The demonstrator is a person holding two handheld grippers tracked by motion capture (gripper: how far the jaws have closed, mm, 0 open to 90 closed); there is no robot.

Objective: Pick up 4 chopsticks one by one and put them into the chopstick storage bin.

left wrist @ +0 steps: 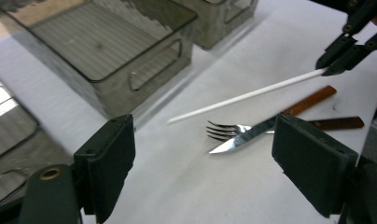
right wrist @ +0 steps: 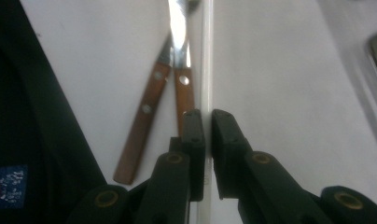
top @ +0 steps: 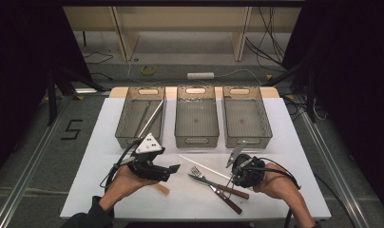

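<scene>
My right gripper [right wrist: 207, 123] is clamped on the near end of the white stick [right wrist: 207, 60], which runs away from the jaws just above the table [top: 109, 142]. My left gripper [left wrist: 203, 158] stands wide open with nothing between its jaws, hovering near the stick's far tip. Under the stick lie one fork [left wrist: 224, 130] and one knife [left wrist: 238, 140], crossed, both wooden-handled. Beyond stand three bins [top: 196, 137]; the left one holds one more stick. On the floor, a "5" [top: 72, 129] is marked.
</scene>
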